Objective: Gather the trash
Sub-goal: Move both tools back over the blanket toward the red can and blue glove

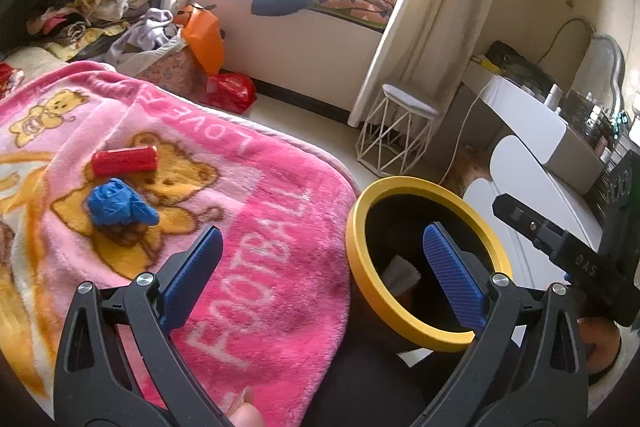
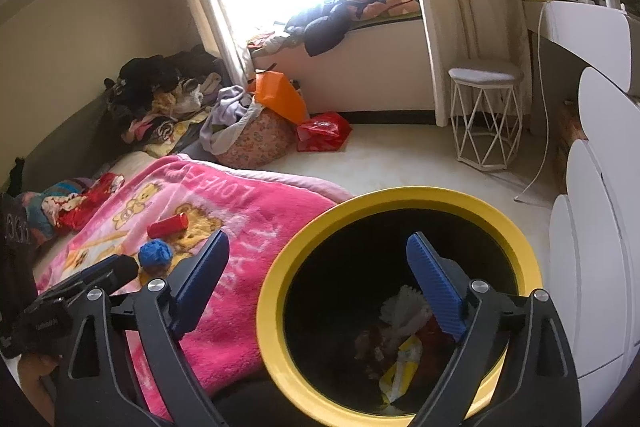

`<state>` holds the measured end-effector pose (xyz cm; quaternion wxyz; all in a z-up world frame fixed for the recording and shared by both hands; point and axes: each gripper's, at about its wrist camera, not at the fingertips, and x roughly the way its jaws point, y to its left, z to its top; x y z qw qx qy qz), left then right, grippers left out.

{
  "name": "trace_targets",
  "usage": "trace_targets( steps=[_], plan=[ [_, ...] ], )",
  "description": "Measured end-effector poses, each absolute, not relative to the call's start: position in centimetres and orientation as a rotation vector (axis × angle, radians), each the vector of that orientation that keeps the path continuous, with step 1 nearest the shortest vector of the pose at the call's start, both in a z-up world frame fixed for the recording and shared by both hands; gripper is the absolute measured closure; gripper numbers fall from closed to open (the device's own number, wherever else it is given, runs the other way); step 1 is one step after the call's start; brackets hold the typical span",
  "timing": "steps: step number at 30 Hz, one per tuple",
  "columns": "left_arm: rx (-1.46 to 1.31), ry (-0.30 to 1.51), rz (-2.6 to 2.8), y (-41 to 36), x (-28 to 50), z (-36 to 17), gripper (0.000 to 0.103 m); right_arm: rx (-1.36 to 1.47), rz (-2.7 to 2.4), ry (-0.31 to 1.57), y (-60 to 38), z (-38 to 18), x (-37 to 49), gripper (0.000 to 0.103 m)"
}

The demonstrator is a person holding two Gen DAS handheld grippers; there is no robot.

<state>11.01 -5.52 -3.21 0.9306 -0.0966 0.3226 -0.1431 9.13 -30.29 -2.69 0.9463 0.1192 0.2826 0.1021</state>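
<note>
Both my claws are spread wide and pinch nothing. My right claw hangs over the mouth of the bin, a black one with a yellow rim; inside lie white, yellow and red scraps. My left claw hangs over the edge of the pink blanket, its right finger in front of the bin. On the blanket, well ahead of that claw, lie a blue wad and, just beyond it, a red tube on its side. The bin stands close beside the bed.
</note>
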Motion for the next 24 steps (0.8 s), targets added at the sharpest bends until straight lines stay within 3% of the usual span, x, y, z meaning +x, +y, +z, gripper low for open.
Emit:
trace_targets(
  steps=[24],
  plan=[
    [-0.229,0.631,-0.192,-0.2,10.4,-2.9,0.011,0.147,0.315,0.582,-24.1,-2.4,8.7,0.008]
  ],
)
